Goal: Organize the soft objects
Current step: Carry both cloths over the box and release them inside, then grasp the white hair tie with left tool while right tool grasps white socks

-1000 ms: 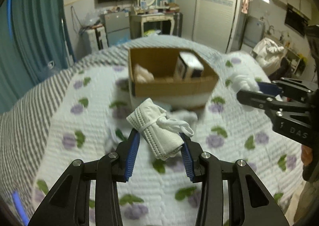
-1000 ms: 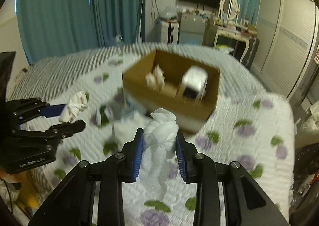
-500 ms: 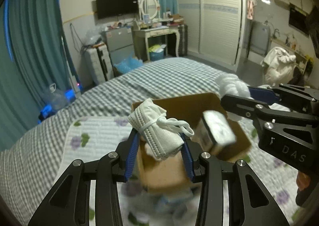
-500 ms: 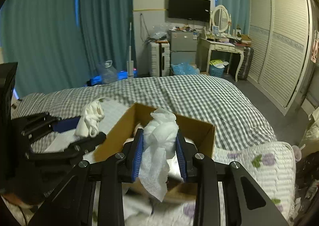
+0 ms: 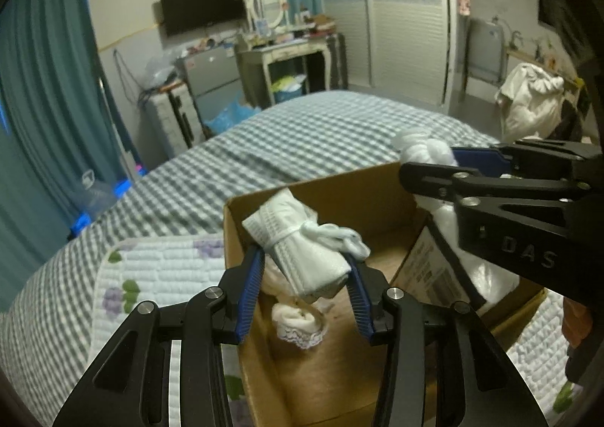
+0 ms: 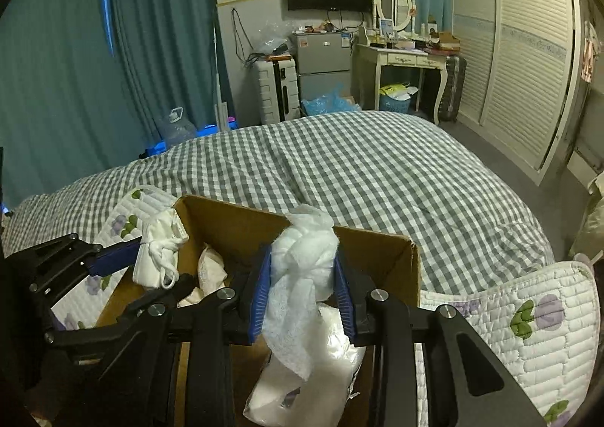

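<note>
My left gripper (image 5: 305,272) is shut on a rolled white face mask (image 5: 298,249) tied with its ear loops, held over the open cardboard box (image 5: 321,189). It also shows in the right wrist view (image 6: 156,257) at the box's left side. My right gripper (image 6: 302,291) is shut on a knotted white cloth (image 6: 305,261) above the box (image 6: 377,249); the cloth also shows in the left wrist view (image 5: 422,148). Inside the box lie a lace-trimmed white sock (image 5: 298,321) and a plastic-wrapped pack (image 6: 321,363).
The box sits on a bed with a grey checked cover (image 6: 358,170) and a white floral quilt (image 6: 528,314). Teal curtains (image 6: 113,49), a dresser (image 6: 400,57), a suitcase and a wardrobe stand beyond the bed.
Both grippers have carried their loads from over the quilt forward to above the open box. Both stay shut on them.
</note>
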Available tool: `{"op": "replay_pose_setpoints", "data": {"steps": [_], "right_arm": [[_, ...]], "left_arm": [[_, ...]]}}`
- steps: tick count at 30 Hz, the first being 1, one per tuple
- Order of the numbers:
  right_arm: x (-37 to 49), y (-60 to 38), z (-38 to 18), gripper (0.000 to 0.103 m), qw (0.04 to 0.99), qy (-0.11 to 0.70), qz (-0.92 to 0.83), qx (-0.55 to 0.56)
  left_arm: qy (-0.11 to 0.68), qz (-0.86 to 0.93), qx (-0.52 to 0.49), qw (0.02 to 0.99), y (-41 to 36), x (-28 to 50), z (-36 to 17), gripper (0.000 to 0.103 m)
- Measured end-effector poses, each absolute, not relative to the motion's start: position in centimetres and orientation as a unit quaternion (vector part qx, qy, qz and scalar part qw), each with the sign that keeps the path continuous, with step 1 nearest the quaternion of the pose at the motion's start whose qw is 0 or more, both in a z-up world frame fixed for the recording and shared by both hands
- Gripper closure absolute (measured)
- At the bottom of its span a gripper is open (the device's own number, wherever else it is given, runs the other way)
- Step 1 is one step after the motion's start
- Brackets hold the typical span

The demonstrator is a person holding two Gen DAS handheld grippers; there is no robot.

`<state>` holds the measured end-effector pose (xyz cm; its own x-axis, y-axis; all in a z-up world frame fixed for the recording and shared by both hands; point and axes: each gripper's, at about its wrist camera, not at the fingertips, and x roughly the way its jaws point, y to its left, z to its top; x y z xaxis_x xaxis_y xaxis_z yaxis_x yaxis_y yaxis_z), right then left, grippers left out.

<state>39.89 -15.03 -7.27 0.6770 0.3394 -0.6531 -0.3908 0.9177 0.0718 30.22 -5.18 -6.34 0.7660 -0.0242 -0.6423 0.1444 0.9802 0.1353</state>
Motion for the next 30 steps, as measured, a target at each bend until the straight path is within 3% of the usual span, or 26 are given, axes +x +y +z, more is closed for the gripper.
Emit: {"op": "replay_pose_setpoints", "data": {"steps": [2, 3, 5, 16, 18, 22, 26, 30], "right_arm": [[39.7, -15.2, -7.0, 0.058, 0.917, 0.347, 0.190, -0.040], [39.7, -15.4, -6.8, 0.047, 0.919, 0.346, 0.187, -0.038], [39.1, -15.9, -5.9, 0.037, 0.923, 0.340, 0.178, -0.033], [30.2, -18.8, 6.0, 0.024, 0.951, 0.266, 0.156, -0.031], [27.5, -19.1, 8.6, 0.023, 0.955, 0.253, 0.151, -0.038], [22.4, -19.2, 12.4, 0.015, 0.959, 0.235, 0.147, -0.056], [17.3, -19.2, 14.5, 0.000, 0.961, 0.223, 0.154, -0.059], [13.7, -18.3, 14.4, 0.000, 0.958, 0.225, 0.159, -0.082]], "left_arm": [[0.334, -0.044, 0.094, 0.937, -5.5, 29.8, -5.8, 0.026], [0.332, -0.045, 0.094, 0.938, -5.5, 29.7, -5.6, 0.022], [0.319, -0.042, 0.094, 0.942, -5.6, 28.9, -4.6, 0.020], [0.243, -0.001, 0.092, 0.966, -4.4, 20.6, 6.1, 0.020], [0.221, 0.002, 0.087, 0.971, -3.7, 18.1, 8.3, 0.012], [0.188, -0.003, 0.083, 0.979, -2.7, 13.1, 12.0, 0.010], [0.179, -0.006, 0.079, 0.981, -1.8, 10.2, 13.1, 0.006], [0.183, 0.002, 0.082, 0.980, -0.6, 8.2, 11.9, 0.006]]}}
